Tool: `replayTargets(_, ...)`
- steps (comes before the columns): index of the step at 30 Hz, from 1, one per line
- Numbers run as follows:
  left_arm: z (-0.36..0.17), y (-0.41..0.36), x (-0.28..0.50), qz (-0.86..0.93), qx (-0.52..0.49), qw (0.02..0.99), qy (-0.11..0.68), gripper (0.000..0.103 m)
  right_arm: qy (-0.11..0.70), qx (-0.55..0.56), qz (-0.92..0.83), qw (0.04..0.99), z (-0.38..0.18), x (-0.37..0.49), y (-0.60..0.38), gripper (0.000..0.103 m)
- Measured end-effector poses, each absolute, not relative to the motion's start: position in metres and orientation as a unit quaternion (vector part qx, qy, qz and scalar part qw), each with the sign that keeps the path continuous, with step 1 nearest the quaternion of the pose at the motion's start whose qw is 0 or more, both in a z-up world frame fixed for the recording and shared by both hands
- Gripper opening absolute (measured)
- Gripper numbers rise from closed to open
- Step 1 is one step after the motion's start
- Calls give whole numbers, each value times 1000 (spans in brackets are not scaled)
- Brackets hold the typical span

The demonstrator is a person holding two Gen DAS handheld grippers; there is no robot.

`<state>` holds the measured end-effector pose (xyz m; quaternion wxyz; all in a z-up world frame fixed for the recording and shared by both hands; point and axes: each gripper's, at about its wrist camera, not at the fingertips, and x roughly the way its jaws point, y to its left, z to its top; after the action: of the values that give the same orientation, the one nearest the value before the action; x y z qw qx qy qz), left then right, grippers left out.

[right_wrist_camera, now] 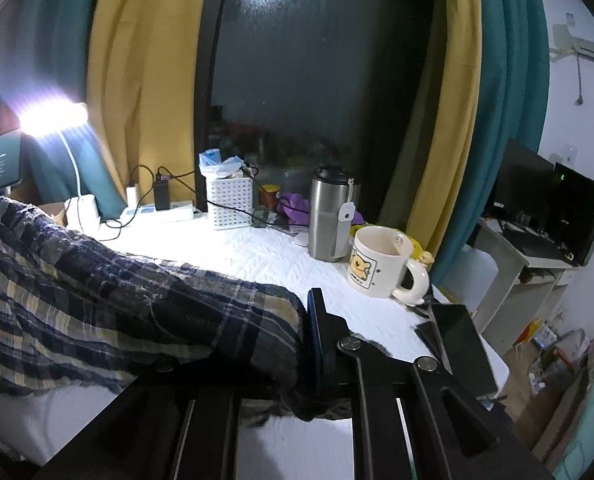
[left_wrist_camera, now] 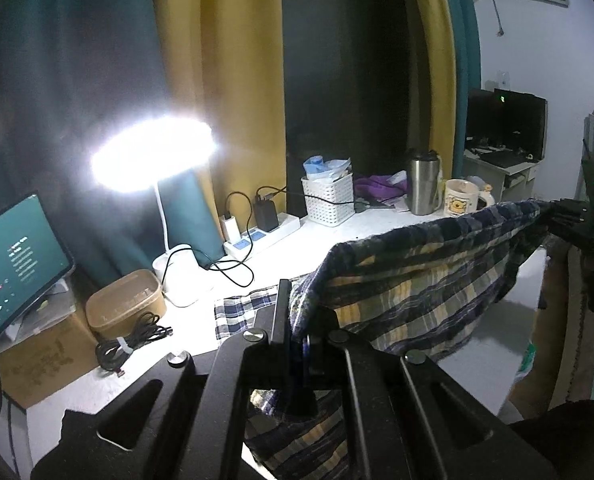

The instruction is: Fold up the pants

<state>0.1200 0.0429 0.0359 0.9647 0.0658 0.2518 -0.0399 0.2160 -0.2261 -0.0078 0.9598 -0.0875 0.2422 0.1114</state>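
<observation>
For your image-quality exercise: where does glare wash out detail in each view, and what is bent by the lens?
Left wrist view: the desk lamp blows out to white. Right wrist view: it flares at the left edge, while the curtains bow outward.

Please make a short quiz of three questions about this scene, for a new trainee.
1. True or false: both grippers hold the plaid pants lifted above the white table.
2. Which stands nearer the right gripper? A. bear mug B. steel tumbler
3. Fill in: the lit desk lamp stands beside a white ____ strip.

Key: 1 true; 2 A; 3 power.
</observation>
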Motion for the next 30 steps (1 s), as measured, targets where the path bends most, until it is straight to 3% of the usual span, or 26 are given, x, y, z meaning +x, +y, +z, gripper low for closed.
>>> replayTargets(10,18,69,189,-39,59,956,285,3,278,-88,120,949,-27,279,-204,12)
replayTargets(28,-68,126,298,-24,8,917,398,3,354,-111,135,919,-91,378,-148,12)
replayTargets(30,-76,132,306,-18,6,913,408,8,359,-119,133,916,-97,385,-142,12)
